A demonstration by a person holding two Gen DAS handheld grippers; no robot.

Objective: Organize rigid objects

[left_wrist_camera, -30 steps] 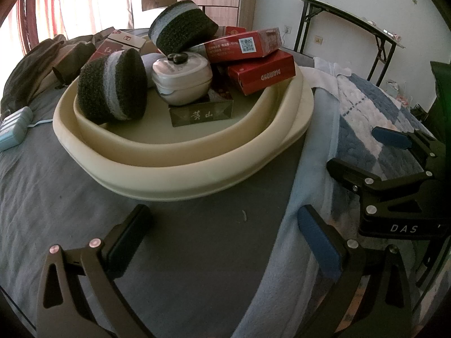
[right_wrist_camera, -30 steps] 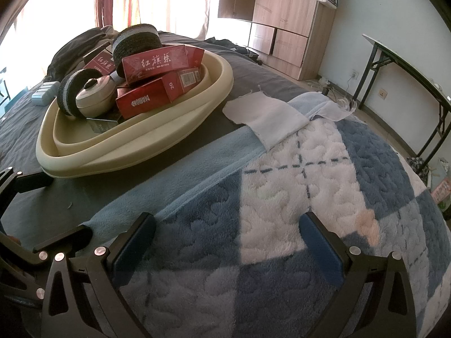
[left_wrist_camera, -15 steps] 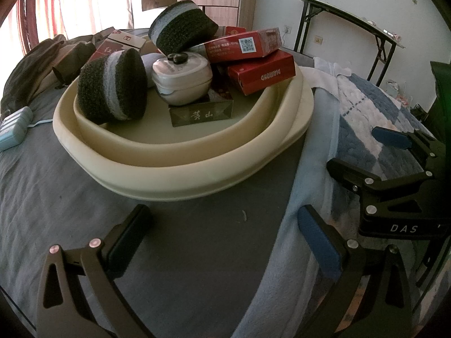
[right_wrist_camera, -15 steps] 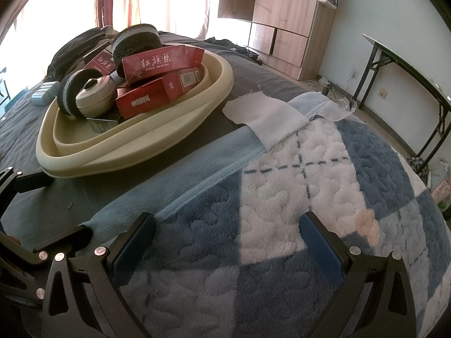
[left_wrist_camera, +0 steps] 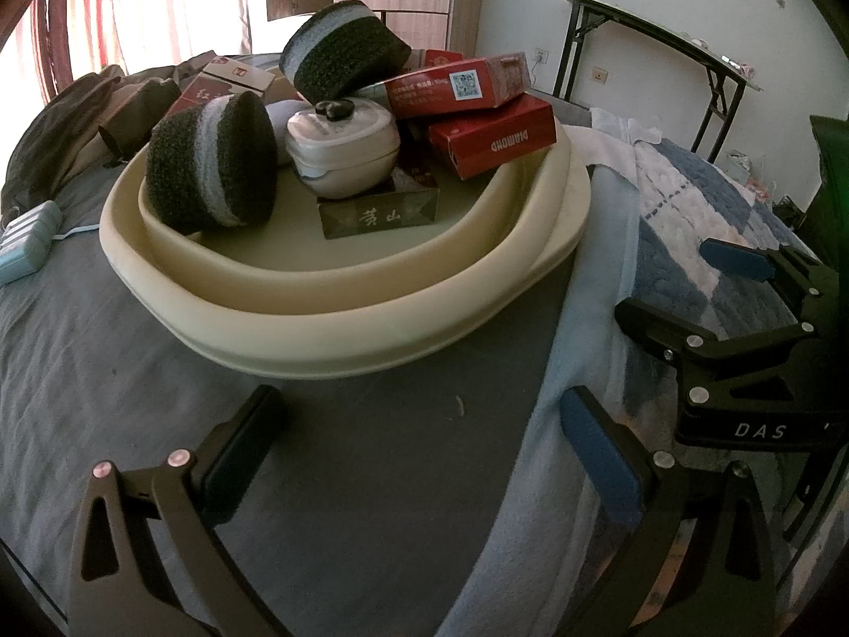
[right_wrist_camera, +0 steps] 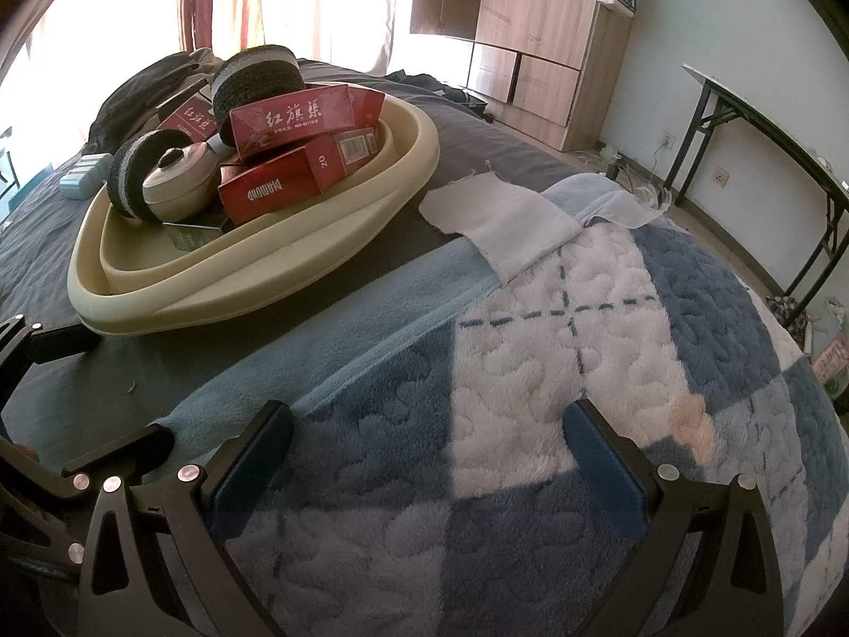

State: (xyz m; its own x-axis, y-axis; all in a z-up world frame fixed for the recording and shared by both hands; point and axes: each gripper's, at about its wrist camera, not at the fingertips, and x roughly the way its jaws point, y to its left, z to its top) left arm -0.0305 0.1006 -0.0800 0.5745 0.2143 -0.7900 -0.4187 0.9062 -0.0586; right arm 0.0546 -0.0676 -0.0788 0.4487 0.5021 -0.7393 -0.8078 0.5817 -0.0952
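A cream oval basin point(left_wrist_camera: 339, 313) point(right_wrist_camera: 297, 265) rests on the grey bed sheet. It holds two dark scrub pads point(left_wrist_camera: 212, 170) point(right_wrist_camera: 254, 74), a small lidded cream pot point(left_wrist_camera: 345, 143) point(right_wrist_camera: 183, 183), several red boxes point(left_wrist_camera: 493, 135) point(right_wrist_camera: 276, 186) and a dark flat box point(left_wrist_camera: 379, 215). My left gripper point(left_wrist_camera: 424, 430) hovers open over the sheet just in front of the basin, nothing between its fingers. My right gripper point(right_wrist_camera: 424, 446) is open over the blue and white blanket, to the right of the basin. The right gripper point(left_wrist_camera: 743, 308) also shows in the left wrist view.
A white cloth point(right_wrist_camera: 499, 223) lies on the blanket point(right_wrist_camera: 583, 371) beside the basin. A pale blue case point(left_wrist_camera: 26, 239) sits at the left, dark clothes point(left_wrist_camera: 79, 111) behind it. A folding table point(right_wrist_camera: 769, 122) and a wooden wardrobe point(right_wrist_camera: 541, 37) stand by the walls.
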